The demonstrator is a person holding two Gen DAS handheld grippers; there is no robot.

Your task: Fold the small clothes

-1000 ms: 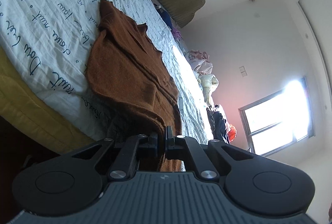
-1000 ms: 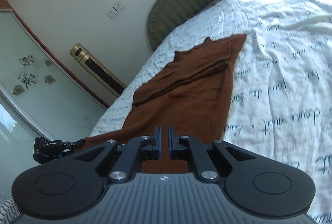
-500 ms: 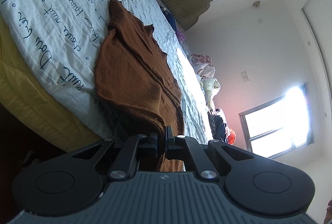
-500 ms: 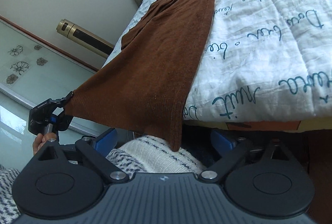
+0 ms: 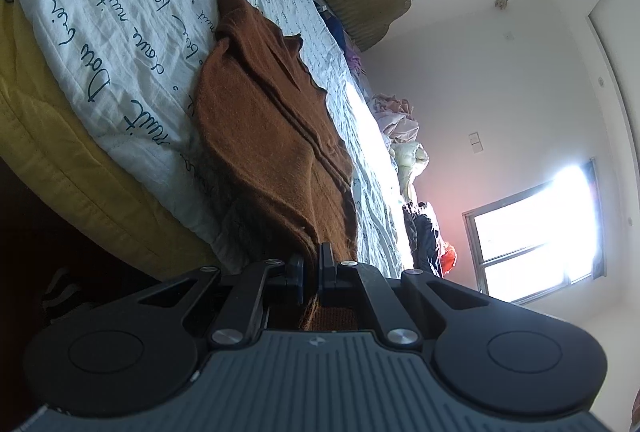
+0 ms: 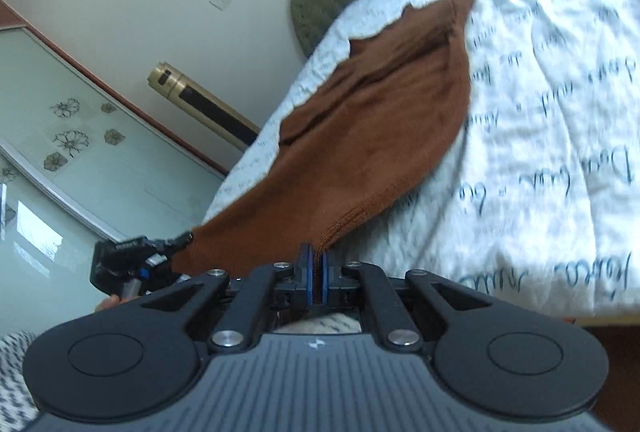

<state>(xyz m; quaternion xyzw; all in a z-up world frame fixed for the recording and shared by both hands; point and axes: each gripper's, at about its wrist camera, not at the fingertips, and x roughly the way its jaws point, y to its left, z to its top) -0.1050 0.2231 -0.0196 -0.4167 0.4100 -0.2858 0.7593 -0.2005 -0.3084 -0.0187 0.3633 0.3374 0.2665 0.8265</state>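
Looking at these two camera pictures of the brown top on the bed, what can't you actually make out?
- Left wrist view: the brown top's gripped edge, hidden behind the left gripper.
- Right wrist view: the writing on the bedspread, smeared by blur.
- Right wrist view: the hand holding the left gripper, mostly hidden behind the right gripper.

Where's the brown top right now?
The brown top lies on the lettered white bedspread near the bed's edge, its near hem pinched by the right claw and left claw.
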